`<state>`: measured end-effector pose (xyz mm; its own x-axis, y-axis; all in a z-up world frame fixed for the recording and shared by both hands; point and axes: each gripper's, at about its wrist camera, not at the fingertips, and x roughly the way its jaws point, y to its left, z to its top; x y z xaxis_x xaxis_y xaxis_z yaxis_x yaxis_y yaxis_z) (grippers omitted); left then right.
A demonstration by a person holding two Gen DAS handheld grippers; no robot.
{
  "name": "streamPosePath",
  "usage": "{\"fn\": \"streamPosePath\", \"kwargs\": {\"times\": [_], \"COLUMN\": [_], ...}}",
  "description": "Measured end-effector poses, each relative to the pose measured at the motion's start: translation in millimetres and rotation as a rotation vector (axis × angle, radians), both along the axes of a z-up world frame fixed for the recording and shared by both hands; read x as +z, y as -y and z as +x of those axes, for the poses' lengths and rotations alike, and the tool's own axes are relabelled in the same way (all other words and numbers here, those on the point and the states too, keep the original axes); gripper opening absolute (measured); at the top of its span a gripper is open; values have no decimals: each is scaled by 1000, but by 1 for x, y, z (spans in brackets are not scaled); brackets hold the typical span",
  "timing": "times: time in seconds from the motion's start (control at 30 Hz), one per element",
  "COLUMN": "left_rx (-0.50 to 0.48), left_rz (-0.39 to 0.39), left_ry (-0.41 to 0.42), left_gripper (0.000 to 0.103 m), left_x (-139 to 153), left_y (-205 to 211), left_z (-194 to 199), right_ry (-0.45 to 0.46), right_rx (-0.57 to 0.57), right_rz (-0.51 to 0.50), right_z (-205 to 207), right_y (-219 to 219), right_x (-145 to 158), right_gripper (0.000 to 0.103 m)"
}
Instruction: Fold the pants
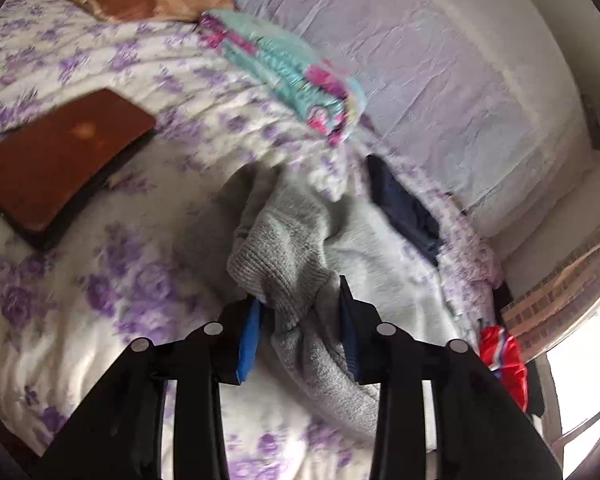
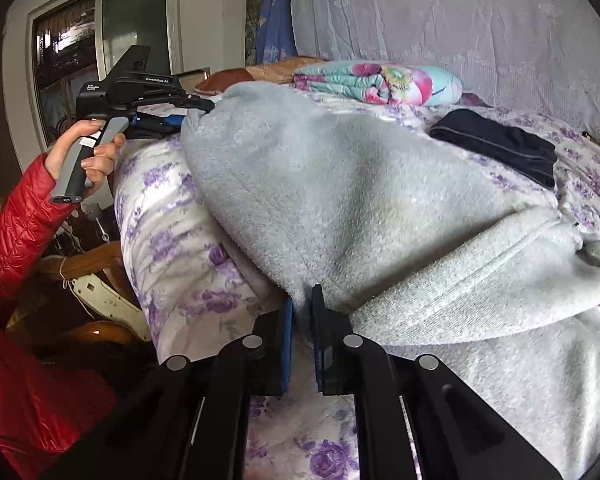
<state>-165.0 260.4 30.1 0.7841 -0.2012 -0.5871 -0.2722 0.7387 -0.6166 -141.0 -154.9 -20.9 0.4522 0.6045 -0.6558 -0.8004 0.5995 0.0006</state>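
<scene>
The grey fleece pants (image 2: 340,184) lie across the flowered bedspread (image 2: 172,240), draped over a hump of bedding, their long axis running from the near edge of the bed away toward the far left corner. Each end is in a claw. The right gripper (image 2: 302,308) has its jaws pressed together on a fold of the fleece at the near edge, the cloth rising straight out of its tips and spreading up and to the right. The left gripper (image 1: 300,300) sits at the far end with a ribbed cuff or band bunched between its blue pads (image 1: 249,332); that view is smeared, so I would only say it looks pinched, not slack. From the right side, the person's hand (image 2: 86,152) in a red sleeve (image 2: 16,216) grips the left tool's handle, held level with the top of the hump, nose angled slightly down into the cloth. With both ends held, the fold probably turns on carrying one end along that axis to meet the other. A folded dark garment (image 2: 496,146) and a floral quilt (image 2: 376,80) lie farther back, well apart from the pants.
</scene>
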Motion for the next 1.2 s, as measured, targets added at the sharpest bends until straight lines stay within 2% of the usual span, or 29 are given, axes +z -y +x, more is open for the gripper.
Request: {"fn": "streamPosePath", "kwargs": {"times": [0.03,0.1,0.13,0.2,0.23,0.27,0.33,0.37,0.4,0.43,0.47,0.5,0.53,0.57,0.6,0.63,0.67,0.73,0.83,0.9,1.03,1.07,1.1,1.17,1.2], "left_rx": [18,36,58,121,115,75,-63,-148,-221,-282,-331,-377,-395,-385,-364,-367,-389,-410,-421,-423,-425,-427,-430,-432,-432], "left_rz": [-8,-24,-6,64,120,171,234,247,258,277,303,326,353,410,499,576,598,591,522,516,556,557,555,553,550], "left_ry": [-28,7,25,117,173,215,240,238,221,189,152,106,60,12,5,19,43,37,70,79,64,64,66,70,73], "left_gripper": [50,51,55,61,73,87,93,94,94,94,94,94,96,98,98,98,98,98,98,98,98,98,98,98,98], "left_x": [-11,-12,-3,25,43,59,78,79,74,65,52,34,14,-8,-21,-16,-10,-14,-13,-14,-17,-17,-17,-17,-17], "left_y": [-3,-5,-3,8,19,33,66,84,102,120,136,150,162,171,183,193,199,200,188,190,200,200,199,198,197], "left_z": [-5,-21,-30,-52,-59,-59,-43,-30,-16,-1,13,27,38,47,47,43,37,36,36,36,41,42,42,42,41], "right_ry": [5,-19,-30,-36,-35,-35,-54,-92,-140,-172,-171,-158,-143,-122,-97,-80,-82,-163,-302,-326,-404,-402,-368,-337,-353], "right_rx": [-4,-13,-15,-17,-16,-15,-7,9,28,27,0,-38,-91,-181,-314,-446,-561,-707,-811,-849,-926,-925,-918,-917,-917], "right_rz": [14,32,39,40,34,26,25,44,79,121,160,198,238,259,259,242,217,160,108,43,-270,-271,-221,-65,13], "right_z": [-1,0,1,2,2,1,2,4,6,9,11,14,21,30,44,58,76,116,167,192,237,237,232,215,207], "right_y": [2,4,6,5,5,3,3,5,8,14,23,34,48,61,74,82,87,88,76,57,28,27,30,48,62], "right_x": [-1,0,0,0,0,0,2,6,11,20,31,44,59,72,84,94,100,101,85,68,13,5,4,13,18], "right_gripper": [10,11,11,11,11,12,17,23,36,40,41,47,59,66,84,99,100,100,100,100,100,100,99,72,38]}}
